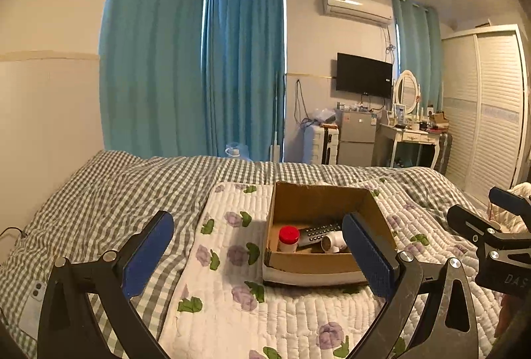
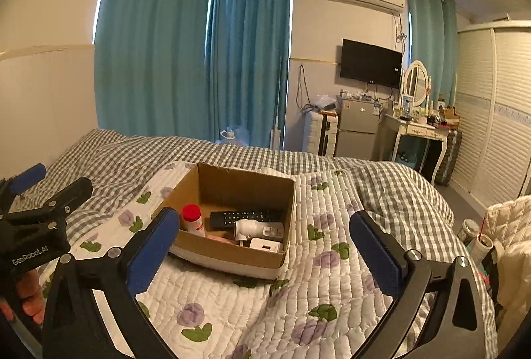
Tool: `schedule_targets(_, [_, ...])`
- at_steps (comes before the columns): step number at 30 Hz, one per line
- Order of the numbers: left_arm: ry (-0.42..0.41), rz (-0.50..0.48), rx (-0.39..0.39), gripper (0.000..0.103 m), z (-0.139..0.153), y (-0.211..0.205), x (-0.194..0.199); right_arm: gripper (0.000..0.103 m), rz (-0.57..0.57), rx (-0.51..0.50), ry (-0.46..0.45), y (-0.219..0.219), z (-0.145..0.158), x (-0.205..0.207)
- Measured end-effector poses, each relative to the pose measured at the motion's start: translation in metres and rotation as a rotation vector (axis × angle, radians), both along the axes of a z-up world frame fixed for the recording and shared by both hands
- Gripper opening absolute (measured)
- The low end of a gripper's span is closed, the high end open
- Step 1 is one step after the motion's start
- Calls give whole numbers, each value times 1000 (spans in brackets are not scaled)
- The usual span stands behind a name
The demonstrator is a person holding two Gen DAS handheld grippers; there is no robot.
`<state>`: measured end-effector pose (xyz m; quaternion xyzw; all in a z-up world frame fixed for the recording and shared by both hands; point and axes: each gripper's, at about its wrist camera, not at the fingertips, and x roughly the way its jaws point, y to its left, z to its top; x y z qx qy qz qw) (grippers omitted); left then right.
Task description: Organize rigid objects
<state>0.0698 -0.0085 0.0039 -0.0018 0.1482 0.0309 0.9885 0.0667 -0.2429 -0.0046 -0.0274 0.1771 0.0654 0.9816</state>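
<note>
An open cardboard box [image 1: 318, 196] [image 2: 245, 183] sits on a white floral quilt on the bed. Inside it are a red-capped bottle [image 1: 288, 237] [image 2: 193, 219], a black remote [image 1: 320, 232] [image 2: 247, 215], a white cylindrical device [image 1: 333, 241] [image 2: 249, 228] and a white charger [image 2: 265, 245]. My left gripper [image 1: 262, 254] is open and empty, hovering just in front of the box. My right gripper [image 2: 265, 251] is open and empty, in front of the box. Each gripper shows at the edge of the other's view.
The floral quilt [image 1: 232, 259] lies over a grey checked bedspread [image 1: 116, 186]. A phone [image 1: 35, 309] lies on the bed at the left. Beyond the bed are teal curtains, a small fridge [image 2: 356, 130], a dressing table [image 2: 421, 130] and a wardrobe [image 2: 491, 113].
</note>
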Motion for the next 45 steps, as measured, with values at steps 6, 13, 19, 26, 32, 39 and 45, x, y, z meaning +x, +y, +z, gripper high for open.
schedule_targets(6, [3, -2, 6, 103, -2, -3, -1, 103, -4, -7, 24, -1, -7, 2])
schedule_targets(13, [8, -5, 4, 103, -3, -4, -1, 103, -6, -9, 33, 0, -11, 2])
schedule_targets(19, [13, -9, 2, 103, -3, -3, -1, 103, -5, -8, 35, 1, -10, 1])
schedule_targets(26, [19, -17, 10, 103, -6, -6, 0, 103, -21, 8, 44, -3, -10, 3])
schedule_targets(32, [22, -23, 14, 103, -6, -8, 0, 103, -25, 7, 45, -5, -9, 4])
schedule_targets(39, [30, -15, 13, 103, -7, -8, 0, 103, -26, 10, 62, -6, -10, 6])
schedule_targets(45, [32, -10, 17, 103, -7, -7, 1, 103, -27, 9, 62, -5, -10, 7])
